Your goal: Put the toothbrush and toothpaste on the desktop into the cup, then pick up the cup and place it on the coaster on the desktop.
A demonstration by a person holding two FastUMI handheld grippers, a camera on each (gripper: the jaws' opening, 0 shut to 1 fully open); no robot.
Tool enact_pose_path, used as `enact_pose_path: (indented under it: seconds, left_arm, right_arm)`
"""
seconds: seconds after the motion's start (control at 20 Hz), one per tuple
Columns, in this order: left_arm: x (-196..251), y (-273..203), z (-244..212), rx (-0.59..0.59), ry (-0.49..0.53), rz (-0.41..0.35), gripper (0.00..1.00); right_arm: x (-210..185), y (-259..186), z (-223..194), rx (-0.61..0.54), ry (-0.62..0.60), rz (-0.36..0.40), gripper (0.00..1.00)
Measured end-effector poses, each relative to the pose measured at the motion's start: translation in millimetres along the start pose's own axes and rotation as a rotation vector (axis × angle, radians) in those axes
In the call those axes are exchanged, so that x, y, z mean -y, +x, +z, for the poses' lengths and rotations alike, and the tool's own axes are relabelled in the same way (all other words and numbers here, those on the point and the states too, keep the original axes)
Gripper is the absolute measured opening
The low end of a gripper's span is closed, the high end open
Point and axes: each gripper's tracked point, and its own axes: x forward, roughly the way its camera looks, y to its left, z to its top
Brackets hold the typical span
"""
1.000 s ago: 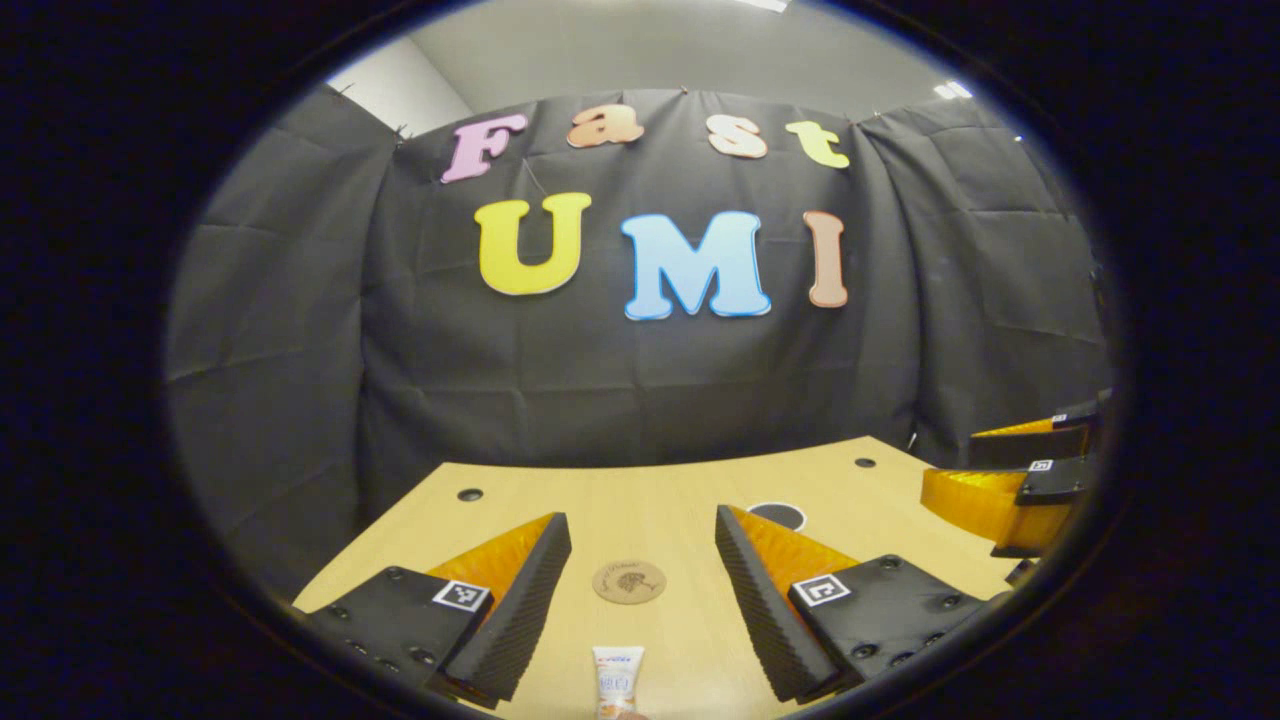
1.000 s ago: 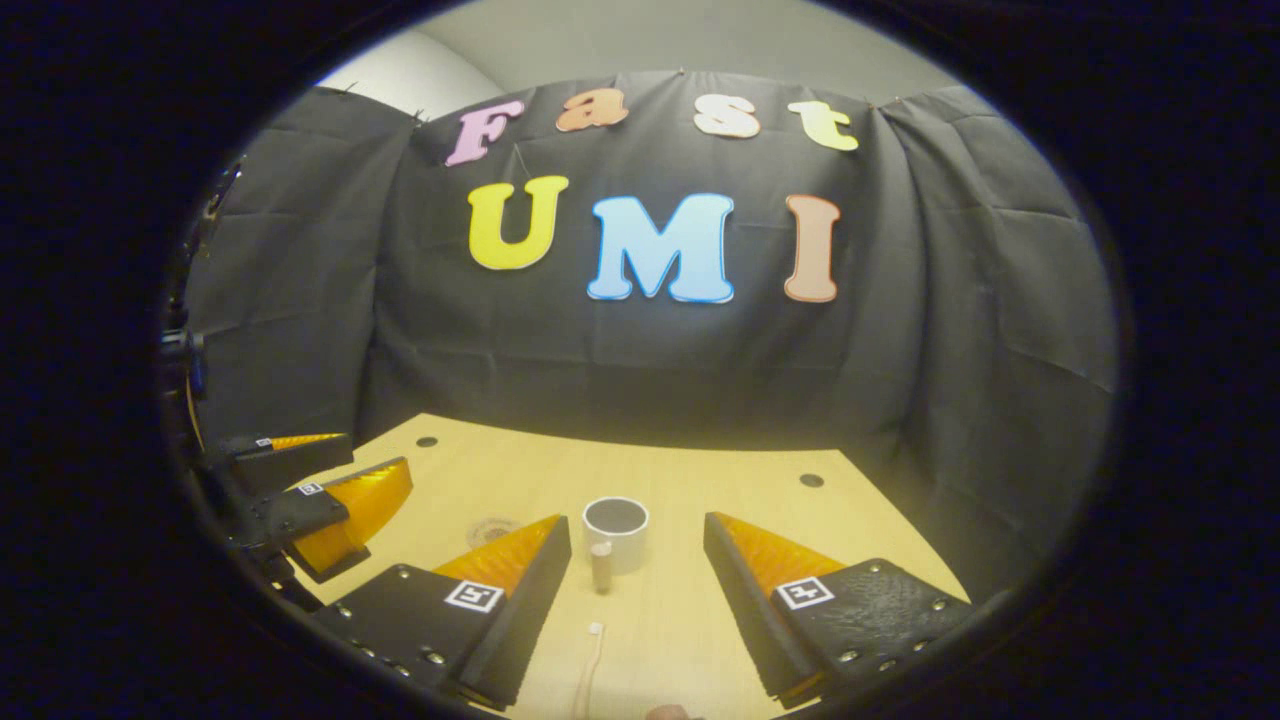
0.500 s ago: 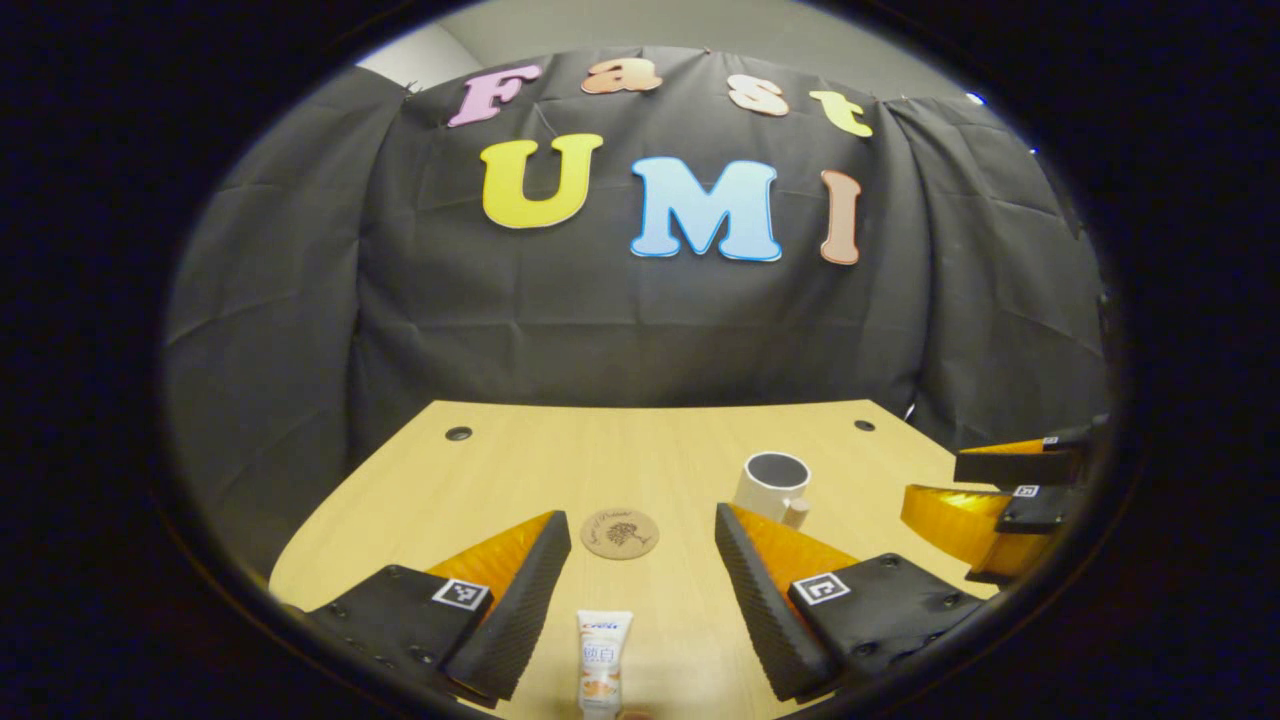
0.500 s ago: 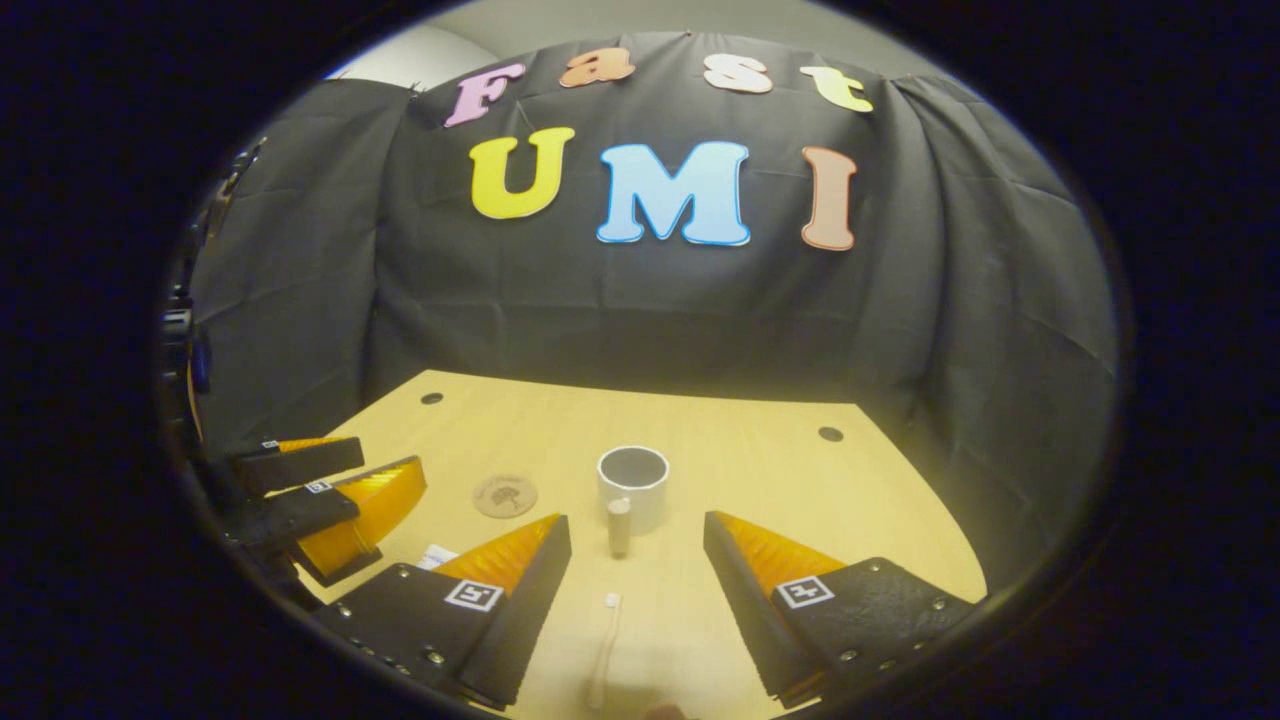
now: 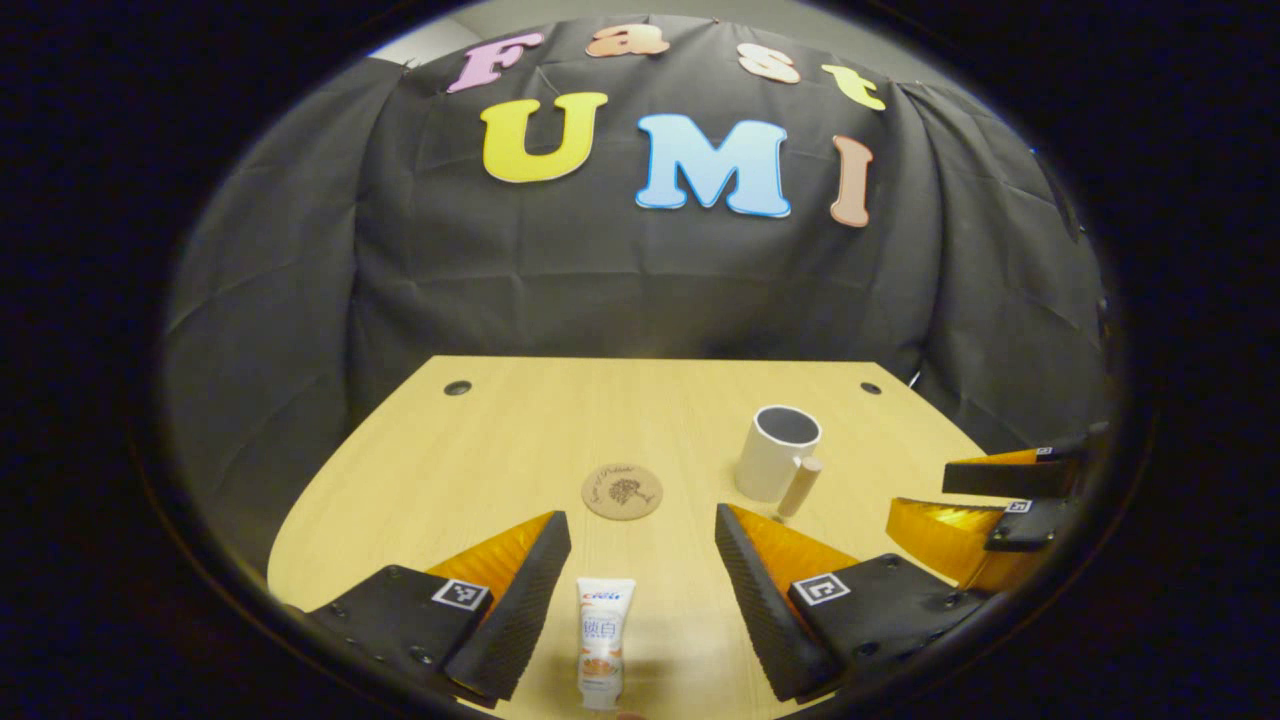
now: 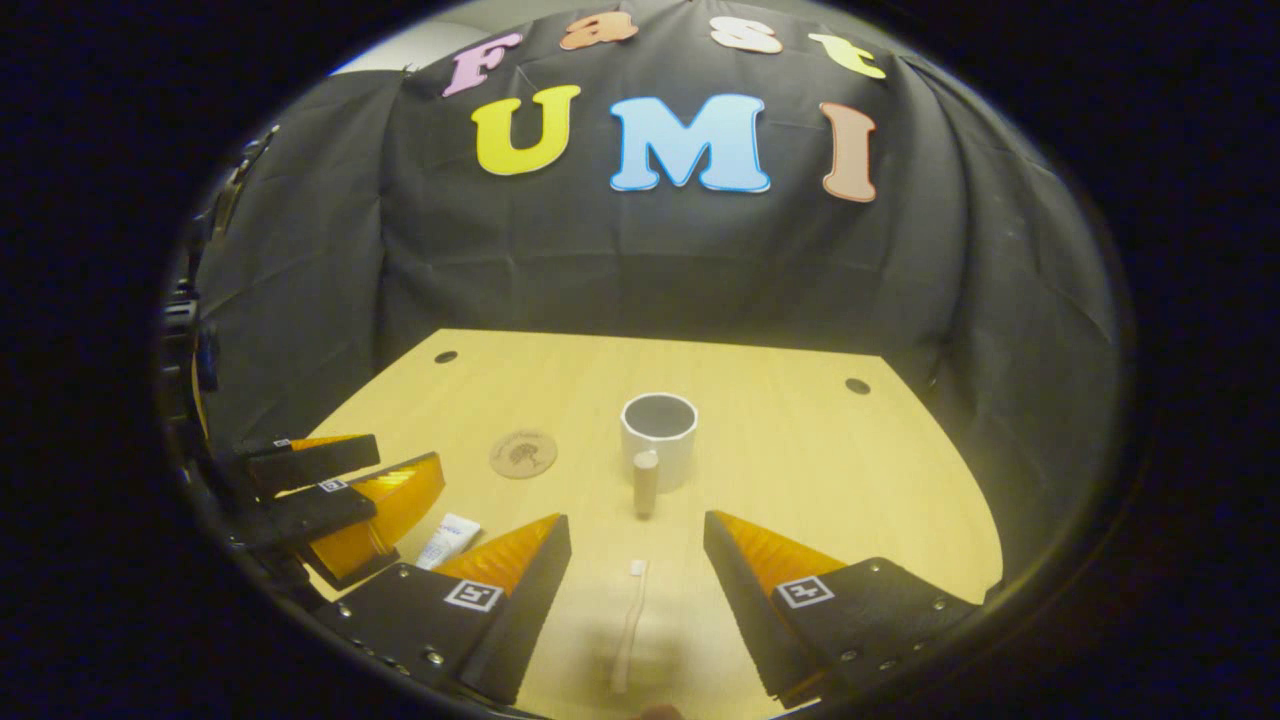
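1. So far, the left gripper [image 5: 640, 590] has its two fingers spread wide and grips nothing. The toothpaste [image 5: 603, 640] lies flat on the desktop [image 5: 520, 430], right in the gap between them.
2. The right gripper [image 6: 635, 590] is spread wide too, with nothing in it. The toothbrush [image 6: 630, 625] lies flat in its gap, with the bristle end pointing at the cup [image 6: 659, 428].
3. I think nothing is done yet. Both things must still go in the cup, and then the cup must go on the coaster [image 5: 622, 491].
4. The toothpaste is a small white tube with an orange end near the camera.
5. The toothbrush is thin, pale and a bit blurry.
6. The cup is white with a tan handle sticking out like a peg. It stands upright, and its dark inside looks empty.
7. The coaster is a flat brown circle with a dark picture on it. It sits near the cup, not touching it.
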Motion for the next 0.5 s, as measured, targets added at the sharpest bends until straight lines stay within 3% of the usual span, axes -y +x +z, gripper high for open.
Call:
enact_pose_path:
  seconds: [0.5]
  left_arm:
    - [-9, 16, -76, -0.382, -0.003, 0.019, 0.95]
  right_arm:
    - [-5, 13, -70, -0.328, 0.047, 0.019, 0.85]
